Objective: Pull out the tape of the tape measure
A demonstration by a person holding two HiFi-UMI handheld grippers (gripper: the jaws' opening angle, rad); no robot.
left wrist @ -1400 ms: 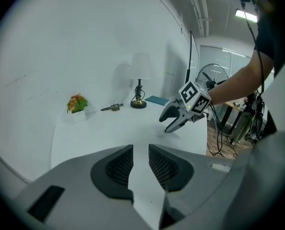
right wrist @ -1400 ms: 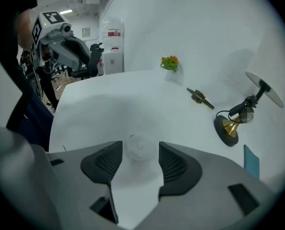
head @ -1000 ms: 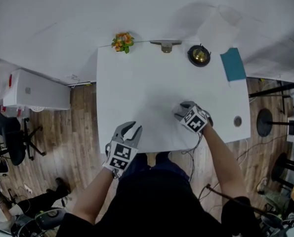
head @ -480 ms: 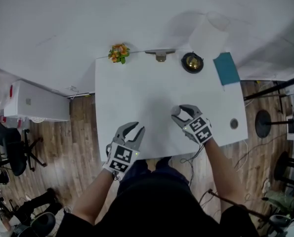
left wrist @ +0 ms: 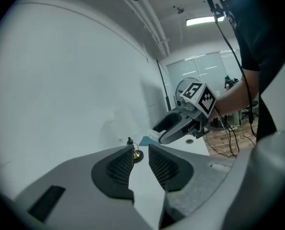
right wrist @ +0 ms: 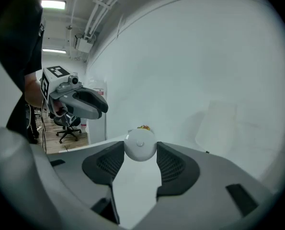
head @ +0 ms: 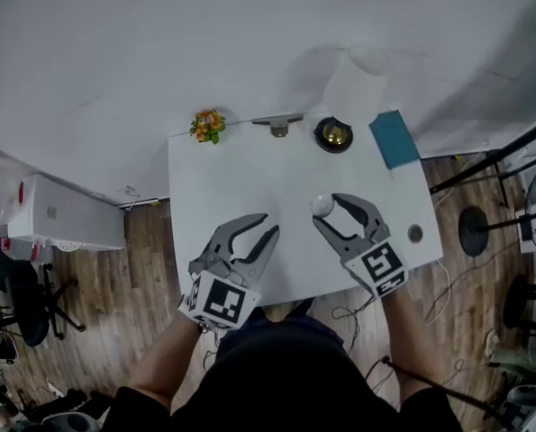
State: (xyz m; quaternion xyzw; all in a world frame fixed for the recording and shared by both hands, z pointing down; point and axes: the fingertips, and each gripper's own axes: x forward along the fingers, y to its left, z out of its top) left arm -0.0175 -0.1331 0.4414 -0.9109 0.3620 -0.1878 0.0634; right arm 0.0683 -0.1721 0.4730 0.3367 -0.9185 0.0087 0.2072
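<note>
A small round white tape measure [right wrist: 140, 146] sits between the pads of my right gripper [right wrist: 140, 154], which is shut on it after closing slightly. No tape shows drawn out. In the head view the tape measure [head: 322, 206] is at the tips of the right gripper [head: 331, 211], lifted above the white table [head: 240, 174]. My left gripper [head: 264, 227] hangs to its left above the table's front edge. It is open, with nothing between its fingers [left wrist: 120, 164].
Along the table's far edge stand a small flower decoration [head: 206, 125], a metal piece [head: 277, 124], a brass bell [head: 333, 134] and a teal card [head: 394, 139]. A round grommet [head: 415, 233] lies at the right edge. Wooden floor, cables and stands surround the table.
Both grippers have risen off the table toward the camera. The right one carried the white tape measure up with it.
</note>
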